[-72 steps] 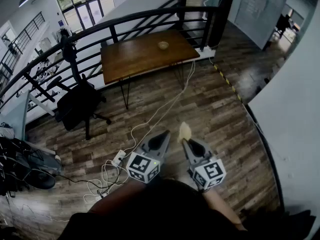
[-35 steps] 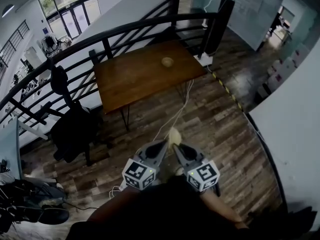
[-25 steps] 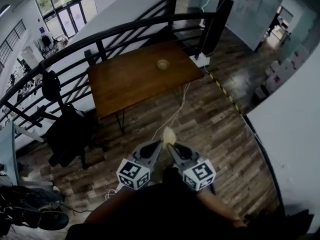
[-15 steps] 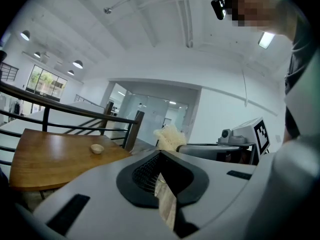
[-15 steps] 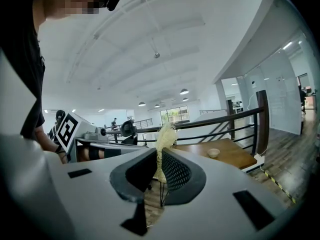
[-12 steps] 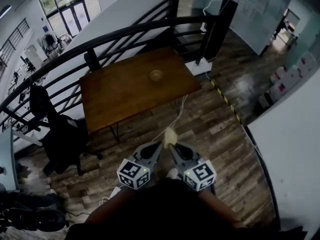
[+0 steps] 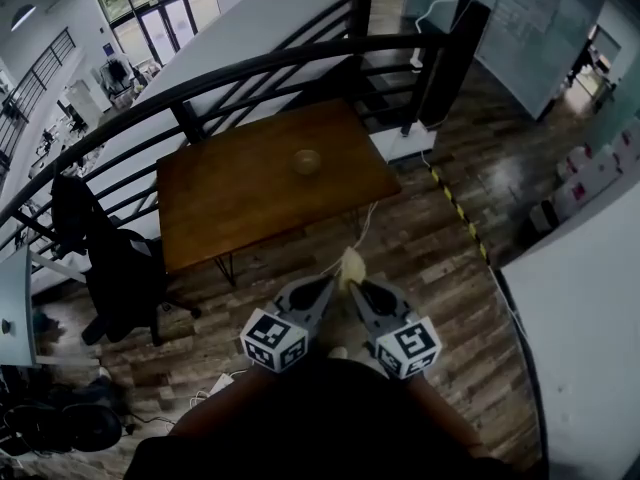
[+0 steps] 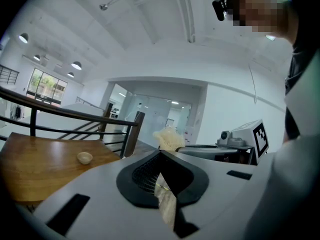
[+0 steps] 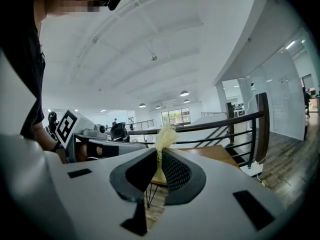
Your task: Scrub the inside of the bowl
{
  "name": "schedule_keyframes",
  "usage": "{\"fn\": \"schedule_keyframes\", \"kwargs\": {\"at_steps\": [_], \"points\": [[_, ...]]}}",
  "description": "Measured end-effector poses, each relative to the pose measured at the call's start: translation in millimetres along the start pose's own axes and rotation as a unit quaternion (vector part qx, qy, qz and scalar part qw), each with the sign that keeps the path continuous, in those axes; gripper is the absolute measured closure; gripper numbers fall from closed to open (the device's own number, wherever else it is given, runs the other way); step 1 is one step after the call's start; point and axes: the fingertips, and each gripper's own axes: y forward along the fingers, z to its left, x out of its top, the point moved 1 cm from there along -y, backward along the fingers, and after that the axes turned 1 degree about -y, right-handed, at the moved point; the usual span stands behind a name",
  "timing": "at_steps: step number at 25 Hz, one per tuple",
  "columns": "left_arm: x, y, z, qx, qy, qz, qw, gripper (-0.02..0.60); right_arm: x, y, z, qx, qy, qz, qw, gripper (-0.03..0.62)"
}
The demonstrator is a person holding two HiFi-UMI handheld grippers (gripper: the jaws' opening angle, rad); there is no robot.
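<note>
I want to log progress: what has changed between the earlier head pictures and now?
The person has walked toward the table; it and the bowl on it now look nearer in the head view. Nothing was taken hold of or let go. The right gripper still holds the pale scrubber, the left gripper stays shut and empty.

An open-plan office loft: wooden table [image 7: 240,193] beside a black railing [image 7: 250,64], office chair [image 7: 108,263], glass-walled rooms [image 7: 535,18] beyond.
</note>
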Motion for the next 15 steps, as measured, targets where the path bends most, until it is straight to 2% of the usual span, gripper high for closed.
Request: {"fn": "schedule_keyframes", "kwargs": {"at_steps": [5, 15], "points": [[5.8, 24.9, 6.7, 0.005, -0.006, 0.007, 1.0, 0.584, -2.9, 7.8, -28.0, 0.005, 0.023, 0.01, 1.0, 0.557], [19.1, 79.7, 48.4, -0.006, -0.016, 0.007, 0.9998, 0.584, 0.4, 45.8, -81.3, -0.003, 0.019, 0.017, 1.0, 0.557]]}}
